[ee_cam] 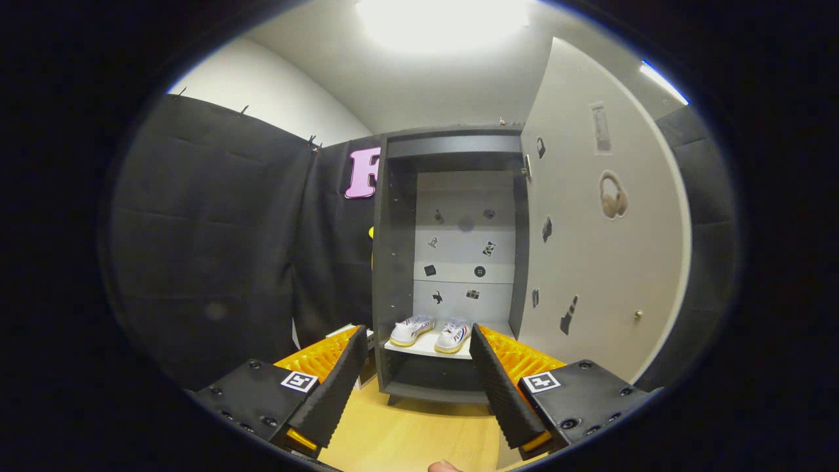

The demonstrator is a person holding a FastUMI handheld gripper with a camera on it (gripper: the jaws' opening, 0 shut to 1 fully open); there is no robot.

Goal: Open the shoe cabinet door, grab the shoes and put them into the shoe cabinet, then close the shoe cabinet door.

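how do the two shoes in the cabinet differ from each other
The left shoe sits beside the cabinet's side wall; the right shoe sits nearer the open door. The left shoe angles toe-out to the left; the right shoe points more straight forward. Both are white sneakers with yellowish soles, upright on the same white shelf, beyond the open claw.

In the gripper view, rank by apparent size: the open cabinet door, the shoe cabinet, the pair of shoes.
1. Cabinet door, nearer the camera, so unsure.
2. Shoe cabinet.
3. Shoes, beyond the open claw.
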